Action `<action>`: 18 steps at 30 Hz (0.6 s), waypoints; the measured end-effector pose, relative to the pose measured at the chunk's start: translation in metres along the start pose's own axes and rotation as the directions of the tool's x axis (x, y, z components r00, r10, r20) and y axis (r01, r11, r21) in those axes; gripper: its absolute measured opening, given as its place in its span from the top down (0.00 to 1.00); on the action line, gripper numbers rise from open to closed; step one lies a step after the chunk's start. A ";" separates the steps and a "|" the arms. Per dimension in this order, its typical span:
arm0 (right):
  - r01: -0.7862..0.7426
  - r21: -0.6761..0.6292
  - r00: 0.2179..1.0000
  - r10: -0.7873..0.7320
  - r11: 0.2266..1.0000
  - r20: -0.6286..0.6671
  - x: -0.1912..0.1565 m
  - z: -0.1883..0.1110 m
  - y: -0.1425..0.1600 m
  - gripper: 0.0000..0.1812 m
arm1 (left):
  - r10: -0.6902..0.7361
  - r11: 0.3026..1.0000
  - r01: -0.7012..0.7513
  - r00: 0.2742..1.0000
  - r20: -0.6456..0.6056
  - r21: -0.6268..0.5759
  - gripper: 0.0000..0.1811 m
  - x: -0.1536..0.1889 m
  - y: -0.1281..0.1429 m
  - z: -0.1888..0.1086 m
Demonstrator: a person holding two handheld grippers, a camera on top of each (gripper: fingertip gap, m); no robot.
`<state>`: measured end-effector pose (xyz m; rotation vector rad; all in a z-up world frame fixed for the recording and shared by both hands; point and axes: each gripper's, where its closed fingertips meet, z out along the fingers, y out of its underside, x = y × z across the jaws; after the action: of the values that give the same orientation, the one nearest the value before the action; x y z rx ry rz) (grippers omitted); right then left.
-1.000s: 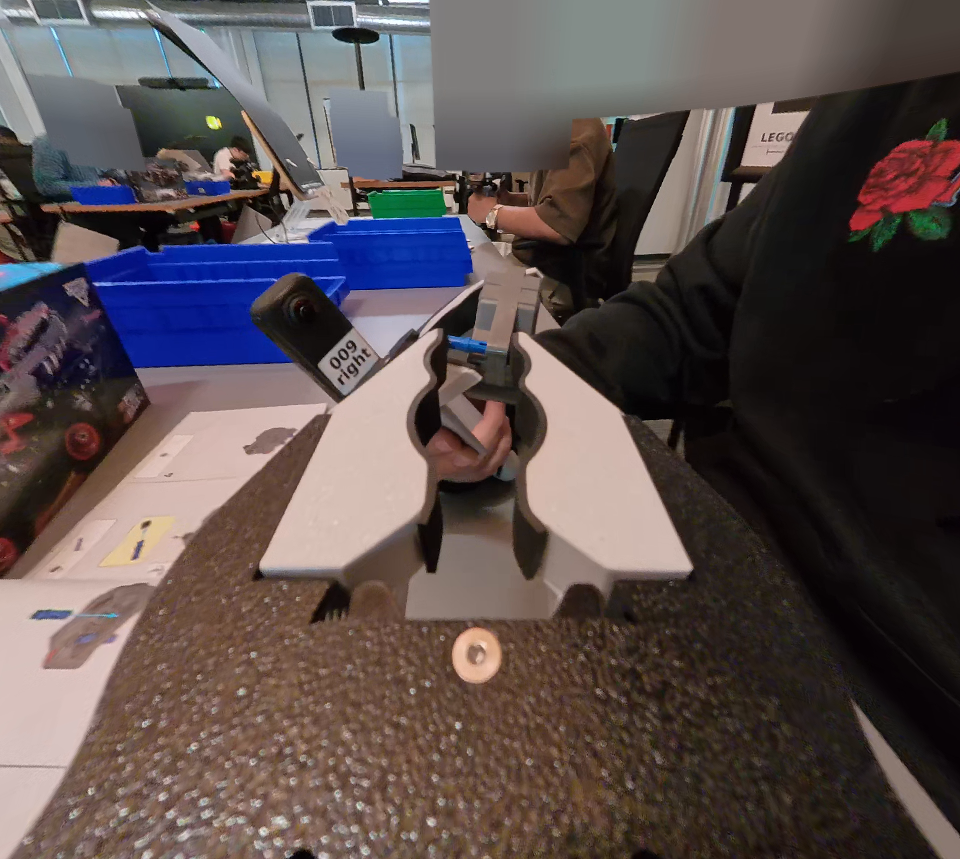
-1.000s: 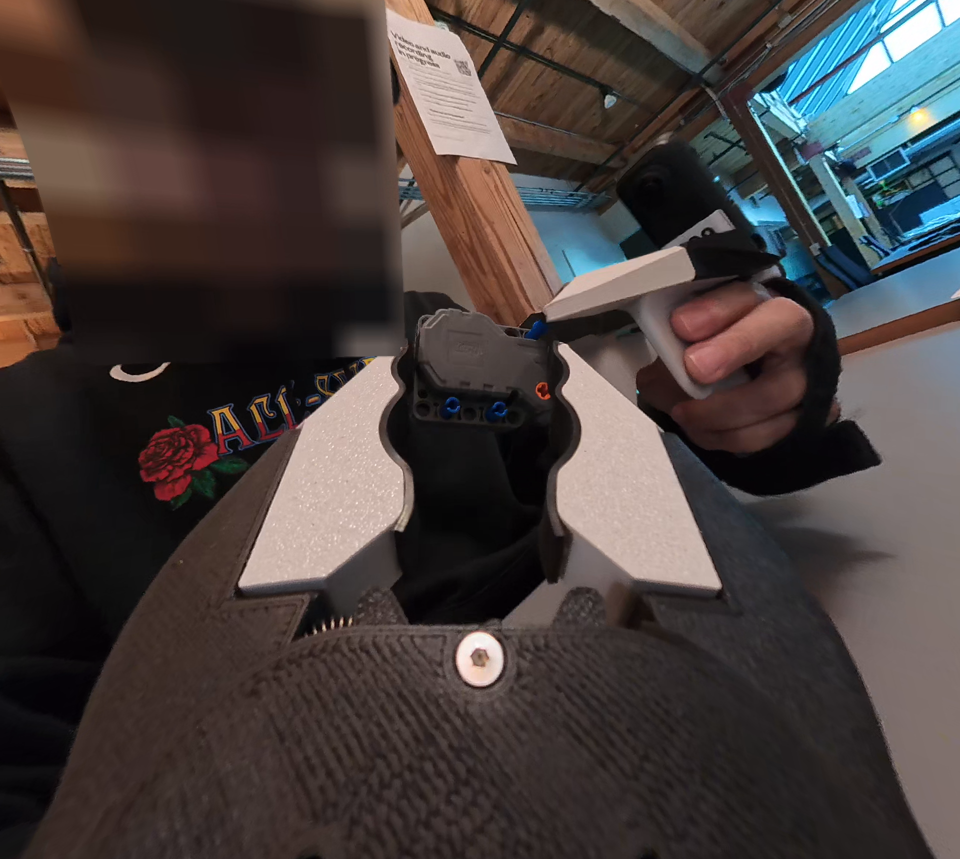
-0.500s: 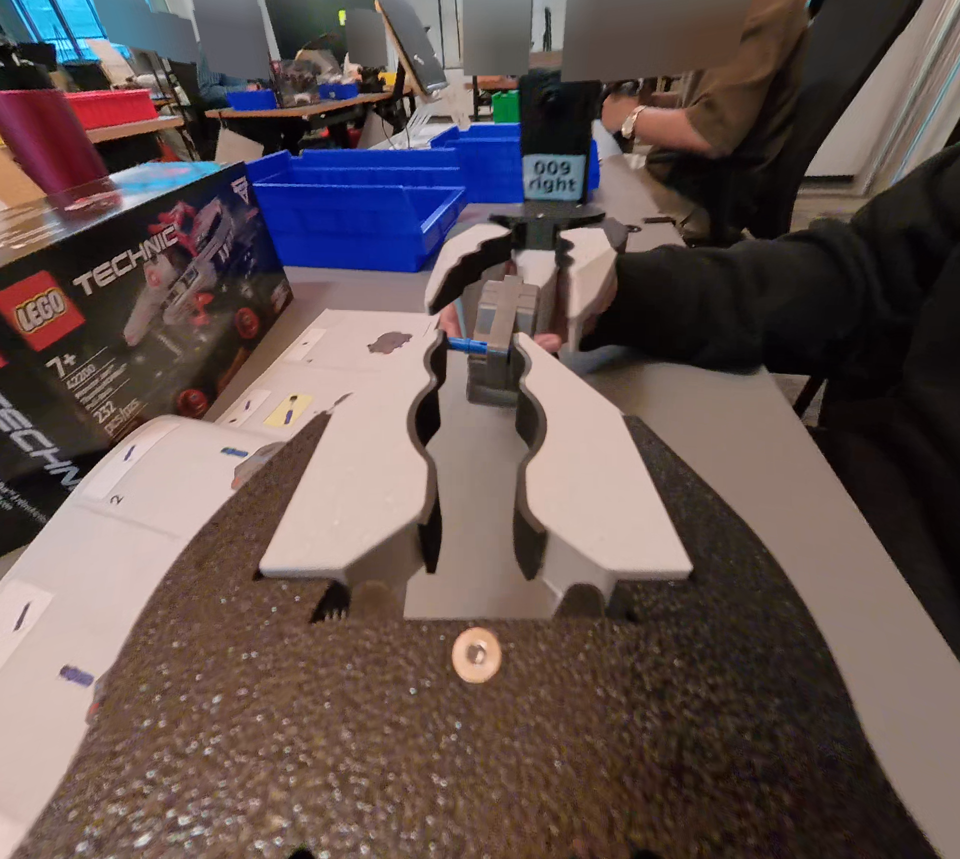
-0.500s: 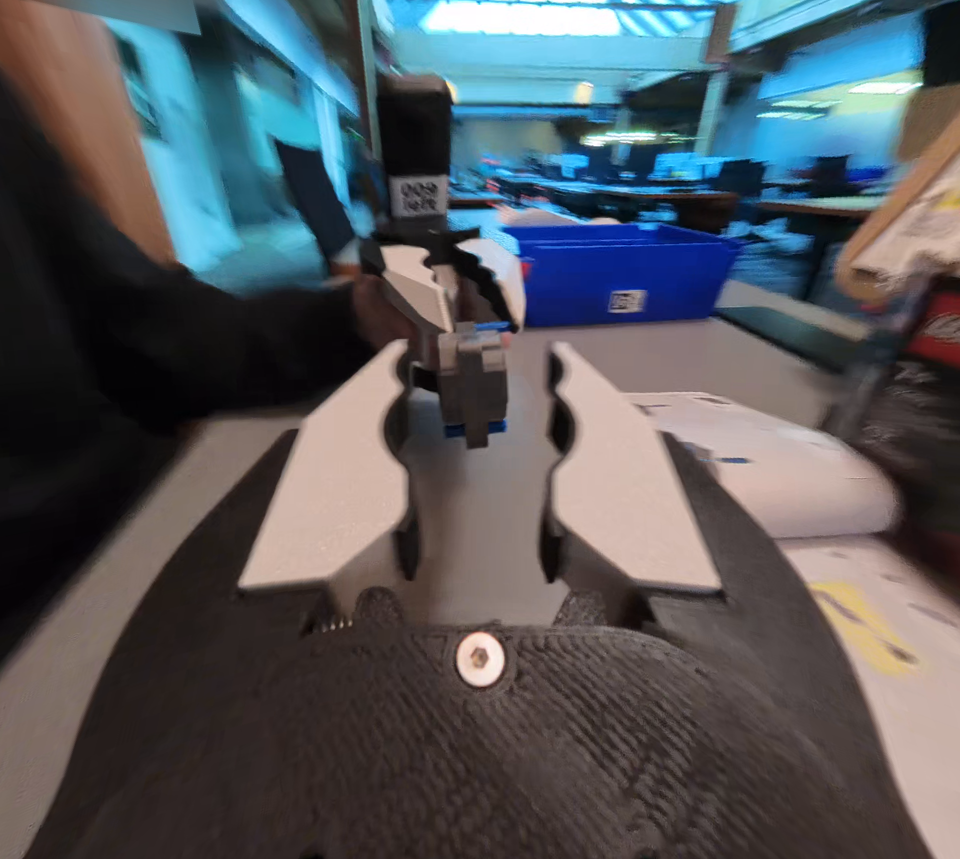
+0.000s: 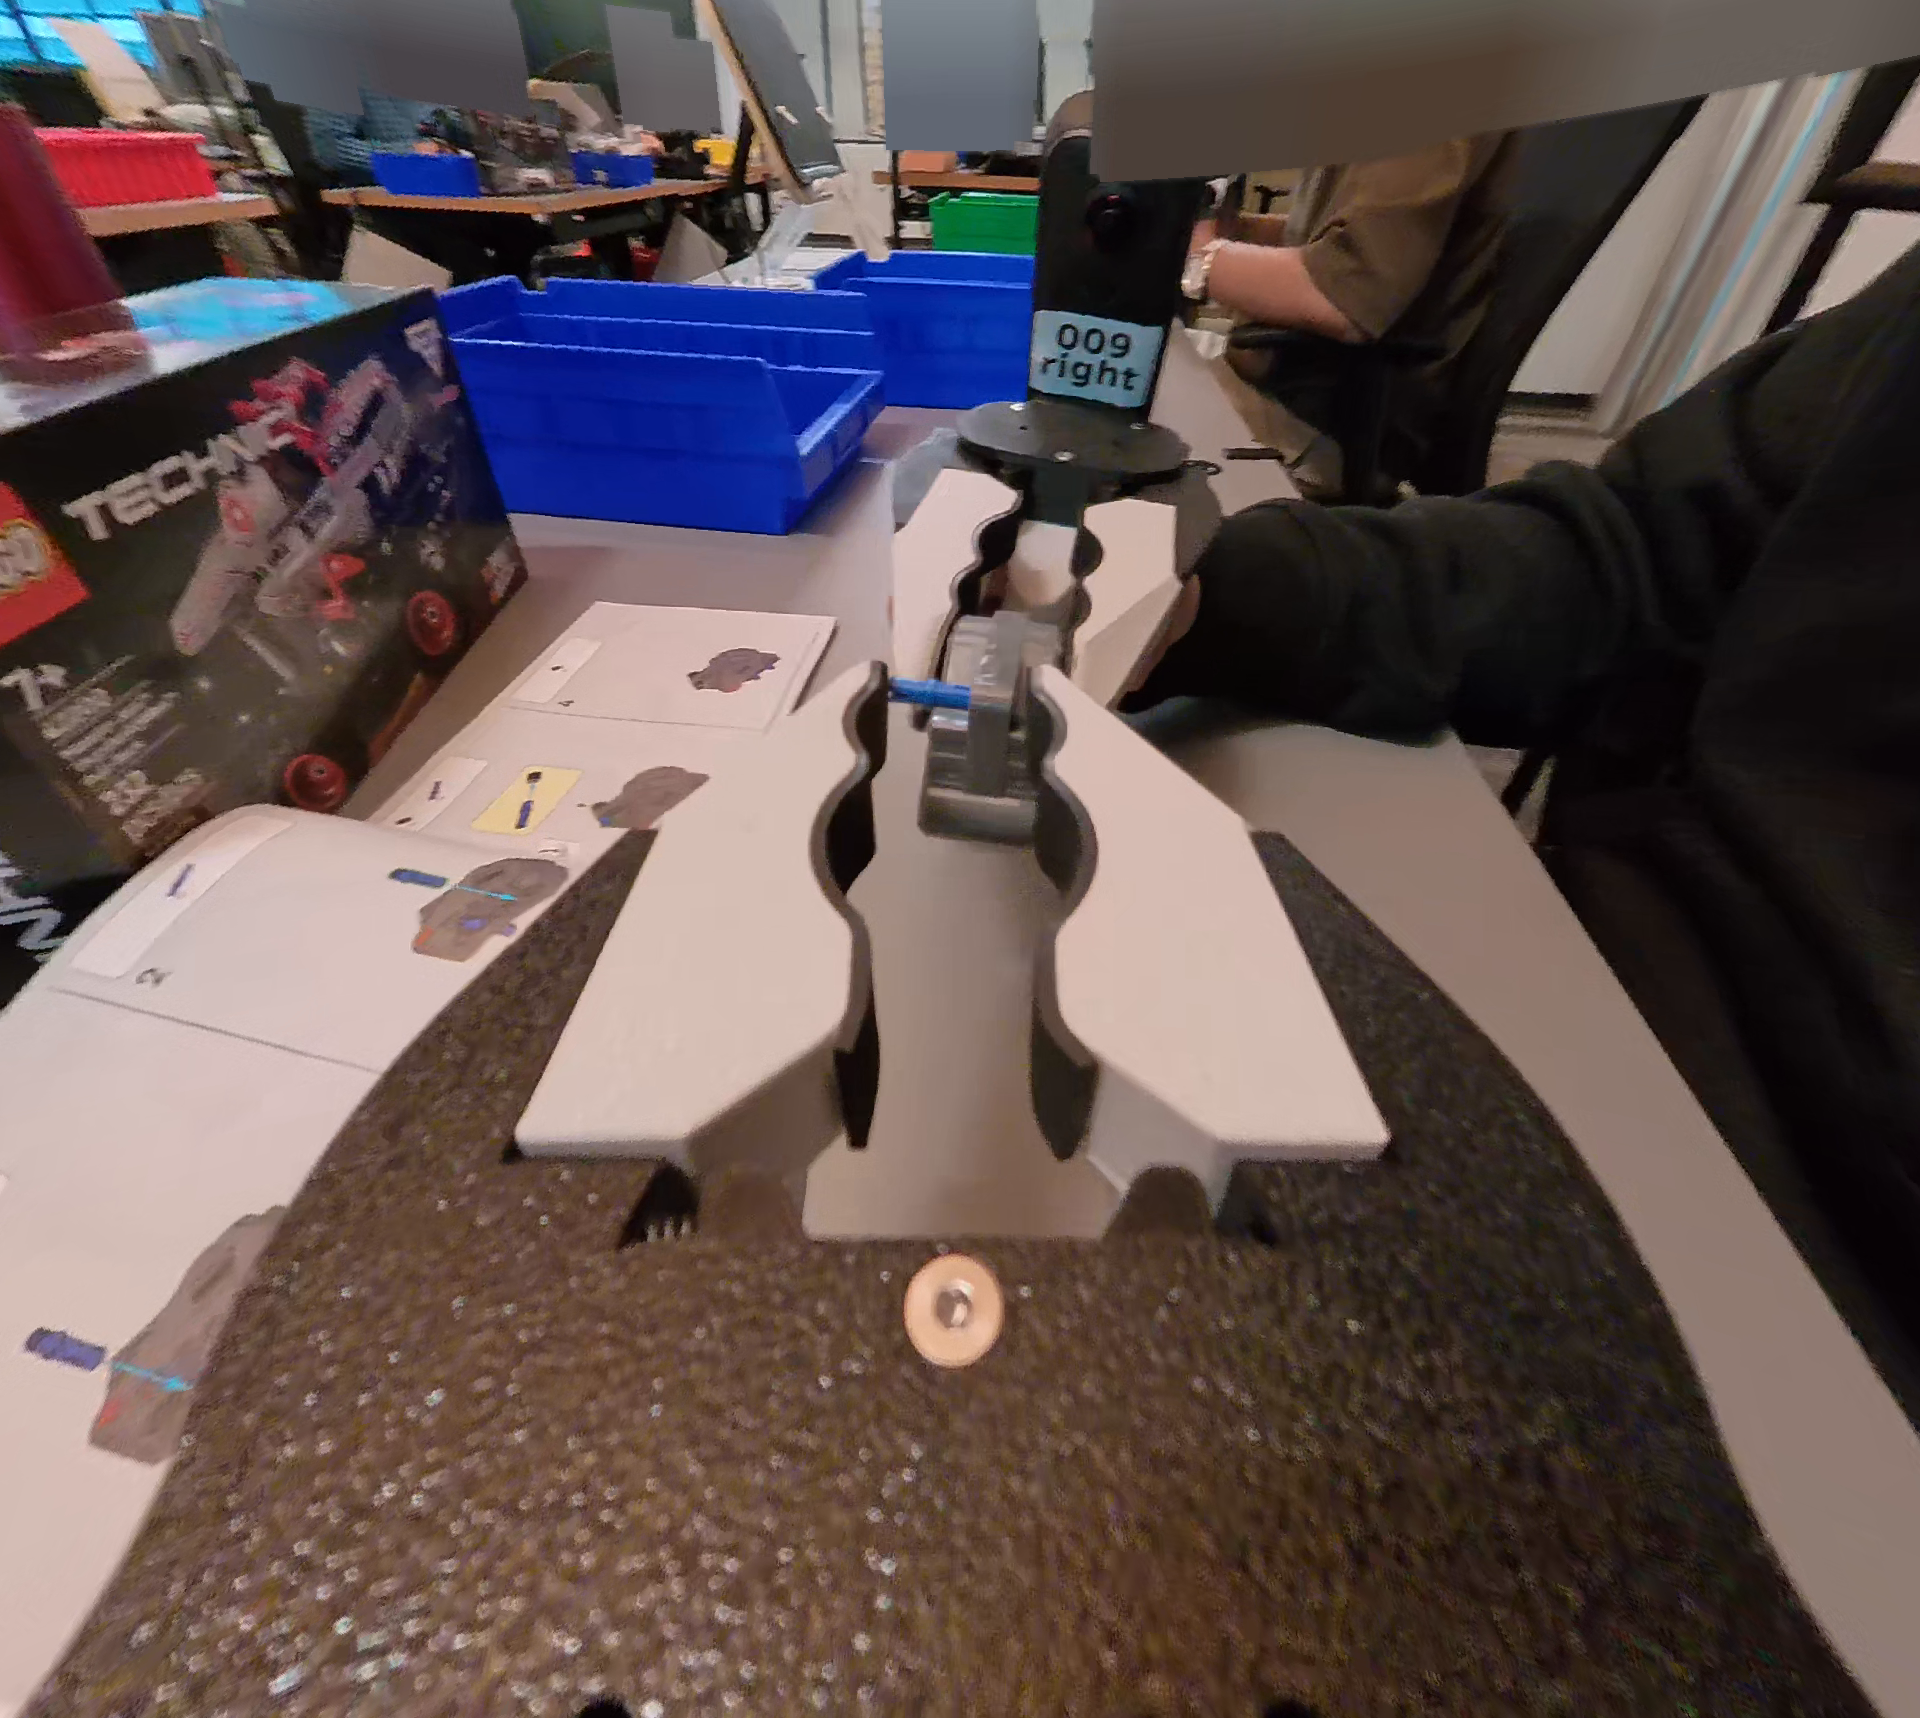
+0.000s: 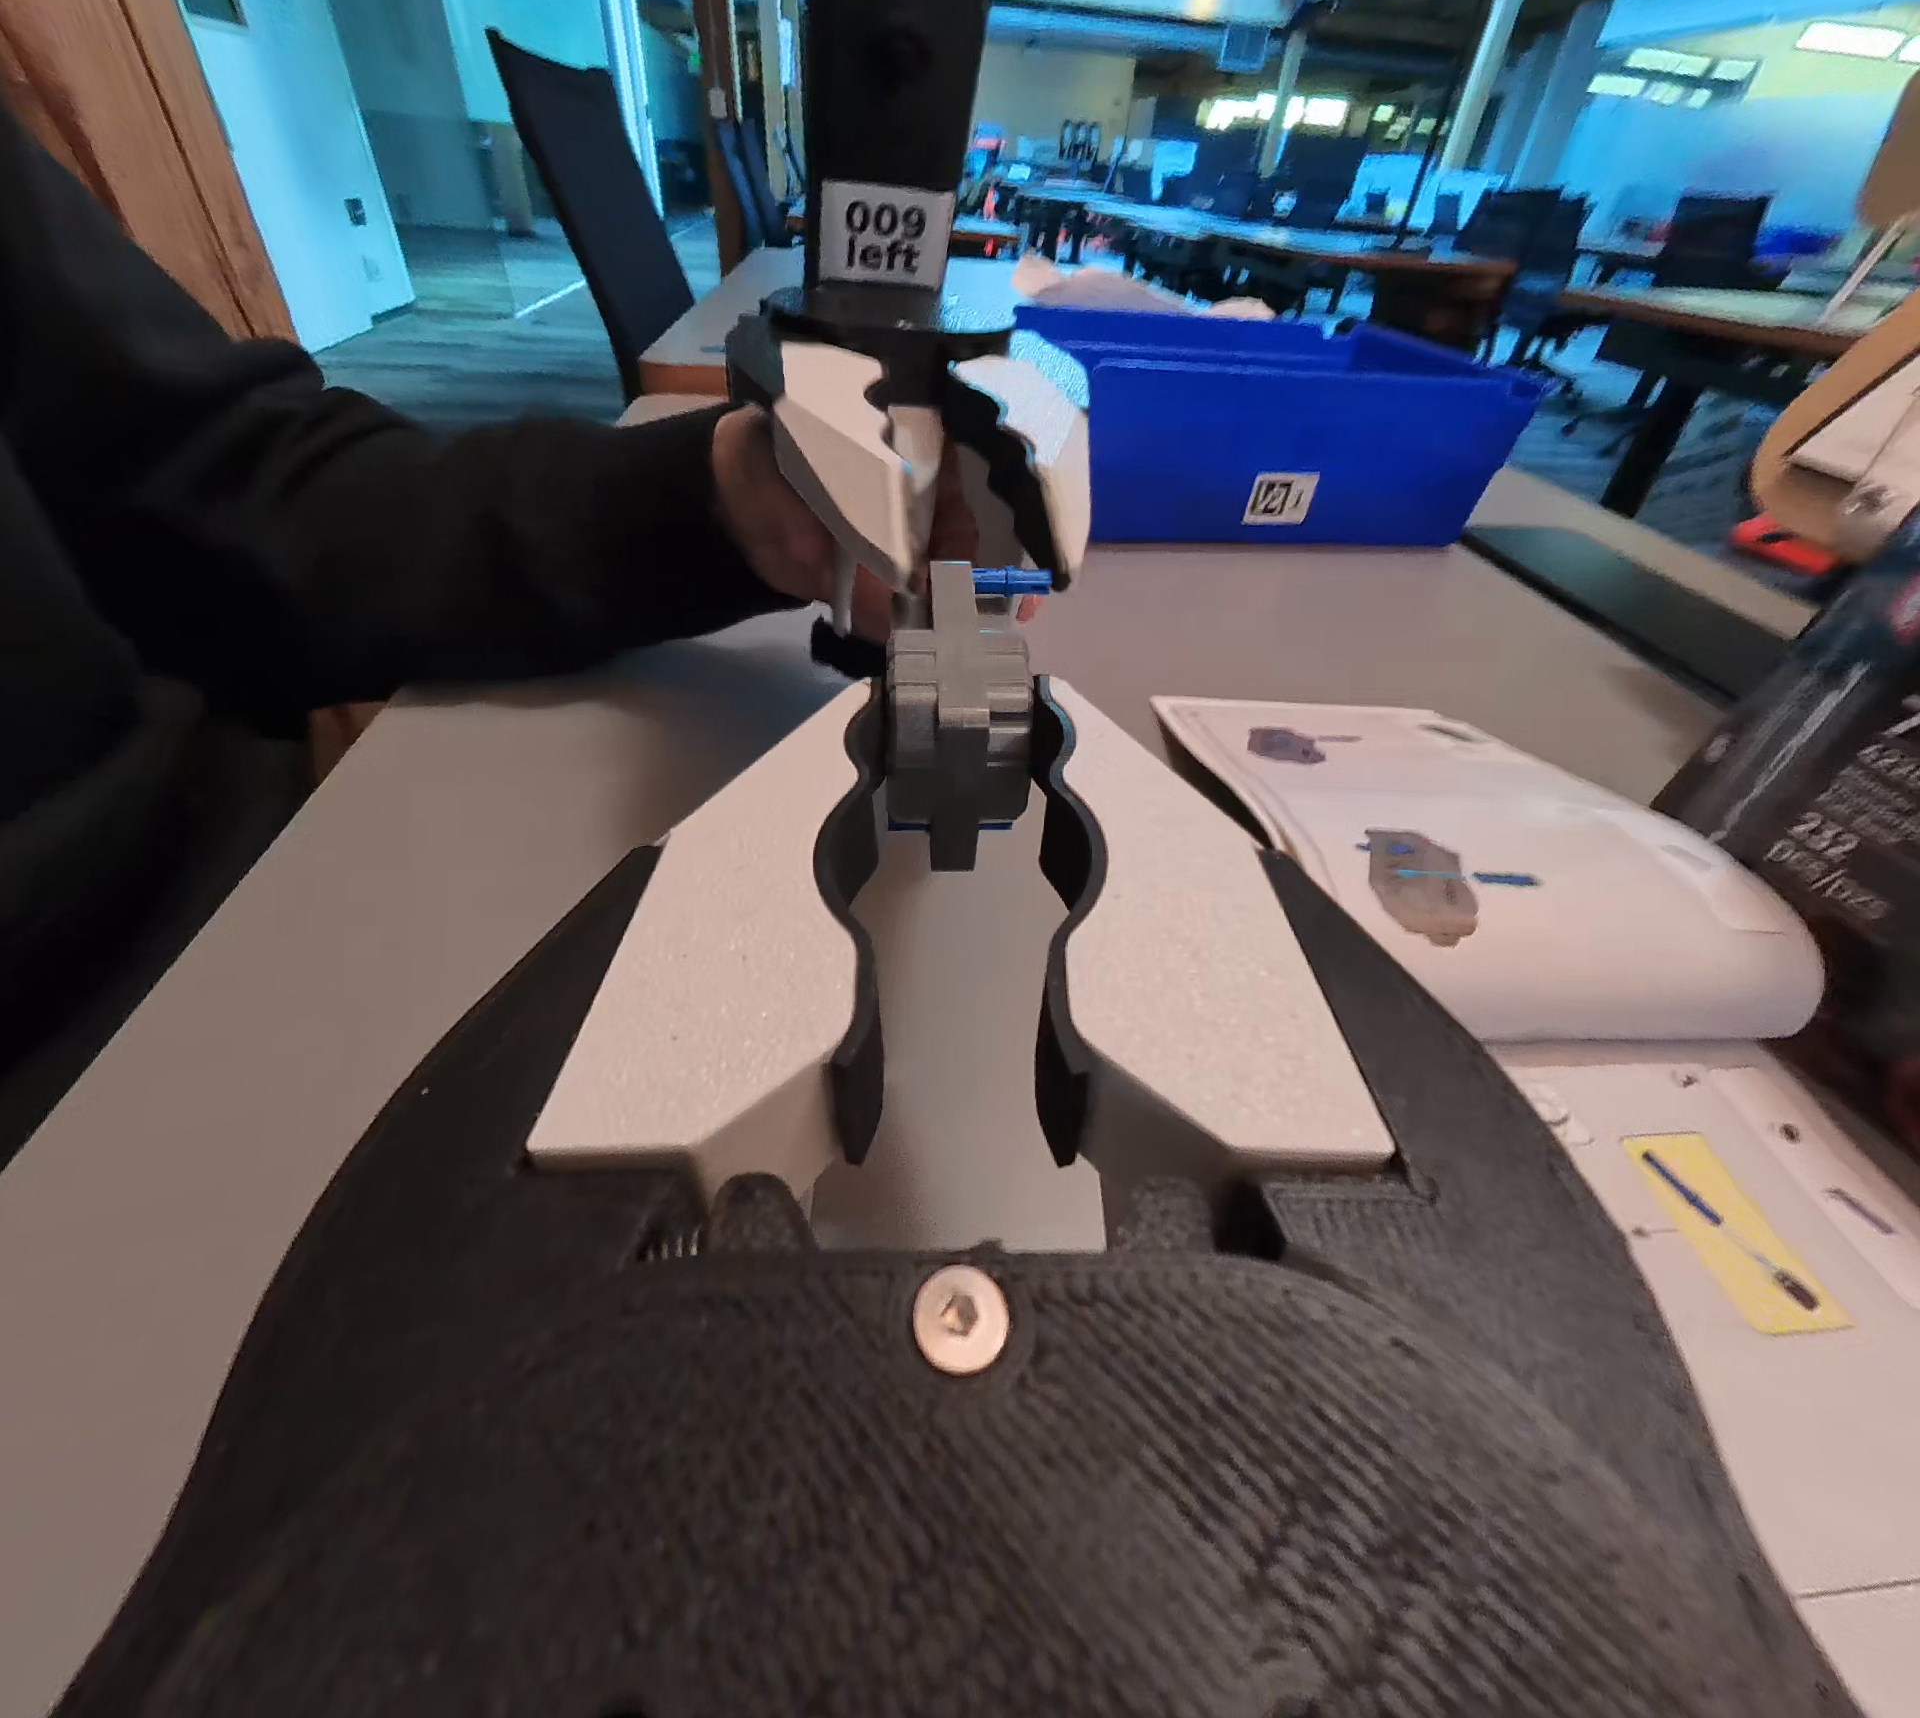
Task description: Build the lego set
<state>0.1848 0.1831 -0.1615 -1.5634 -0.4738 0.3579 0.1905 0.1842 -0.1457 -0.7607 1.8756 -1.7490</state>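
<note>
My right gripper point(image 6: 956, 712) is pinching the grey Technic assembly point(image 6: 956, 764) by its two flat sides and holds it upright, a little above the grey surface point(image 5: 1299, 837). My left gripper point(image 5: 961, 697) faces it from the opposite side and is narrowed around the upper part of the same assembly. One of its fingers touches the free end of the blue pin point(image 5: 928, 688), and the other lies against the far side of the grey piece.

The pin's long axis is horizontal and runs straight across between my left fingers, so it lies along their closing line. I judge that the pin is only partly seated, and that the next move is a squeeze of the left gripper to drive it in while the right one keeps steady. If the pin tilts, it may slip off the finger.

The instruction booklet point(image 5: 312, 941) and the set box point(image 5: 239, 546) lie on the side where the pin points, near but apart. The blue bins point(image 5: 665, 432) are well behind. Under the assembly the surface is free.
</note>
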 end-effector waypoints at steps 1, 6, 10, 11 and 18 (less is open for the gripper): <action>-0.010 -0.009 1.000 0.010 1.000 -0.001 0.001 0.000 0.002 0.86 | -0.015 1.000 0.015 1.000 -0.012 -0.008 0.86 0.000 0.002 -0.002; -0.082 -0.019 0.996 0.083 0.996 0.015 0.004 -0.004 0.004 0.86 | -0.043 0.999 0.043 0.998 -0.040 -0.009 0.85 0.002 0.002 -0.006; -0.093 -0.025 0.995 0.094 0.995 0.041 0.000 -0.003 0.005 0.86 | -0.058 0.998 0.058 0.998 0.005 -0.023 0.81 -0.007 0.006 -0.007; -0.094 -0.028 0.994 0.095 0.995 0.046 0.000 -0.003 0.005 0.86 | -0.068 0.997 0.068 0.998 -0.002 -0.022 0.81 -0.007 0.006 -0.008; -0.095 -0.035 0.990 0.098 0.995 0.102 -0.009 -0.003 0.005 0.86 | -0.061 0.997 0.058 0.995 -0.078 -0.044 0.86 0.007 0.010 -0.005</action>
<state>0.1784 0.1760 -0.1672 -1.6055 -0.4864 0.5110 0.1814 0.1840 -0.1550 -0.7804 1.9661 -1.8063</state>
